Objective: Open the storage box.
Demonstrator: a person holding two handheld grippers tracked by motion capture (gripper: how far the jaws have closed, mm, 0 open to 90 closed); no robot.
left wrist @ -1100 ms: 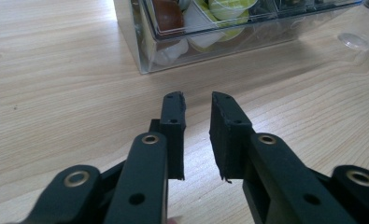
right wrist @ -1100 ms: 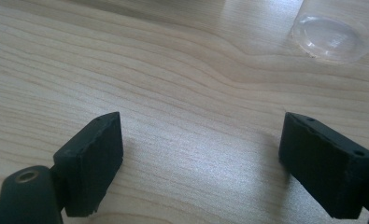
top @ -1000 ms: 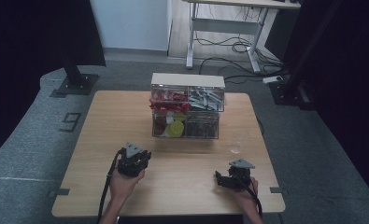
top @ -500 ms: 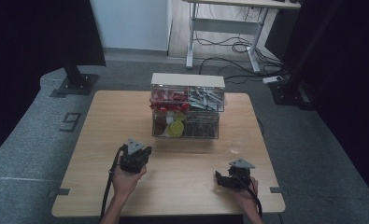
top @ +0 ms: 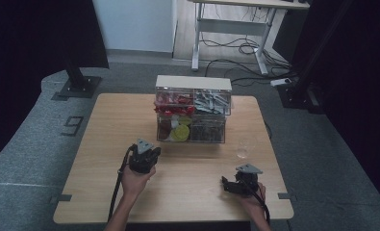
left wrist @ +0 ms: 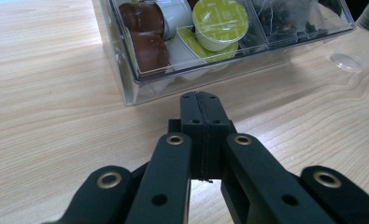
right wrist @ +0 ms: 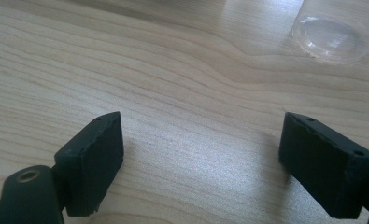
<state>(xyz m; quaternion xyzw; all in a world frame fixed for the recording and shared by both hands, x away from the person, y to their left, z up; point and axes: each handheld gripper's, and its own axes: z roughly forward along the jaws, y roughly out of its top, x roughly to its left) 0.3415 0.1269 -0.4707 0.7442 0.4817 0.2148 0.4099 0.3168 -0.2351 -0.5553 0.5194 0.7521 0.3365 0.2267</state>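
Observation:
On the wooden table (top: 106,159) my left gripper (top: 145,153) sits a short way in front of a clear organiser box (top: 192,115). In the left gripper view my left gripper (left wrist: 202,100) is shut, its pads pressed flat together with nothing between them, pointing at the box's lower tray (left wrist: 126,70) of brown, white and green coffee pods (left wrist: 217,18). My right gripper (top: 238,179) rests near the front right edge. In the right gripper view my right gripper (right wrist: 203,149) is open wide over bare wood, with a clear plastic cup (right wrist: 334,30) ahead to the right.
The organiser's upper trays hold red items (top: 175,102) and grey sachets (top: 211,101). The clear cup (top: 243,149) stands right of the box, between it and my right gripper. Grey carpet surrounds the table; a desk frame and cables (top: 240,48) lie behind.
My left gripper has crept slightly forward toward the organiser box. The right gripper has stayed where it was.

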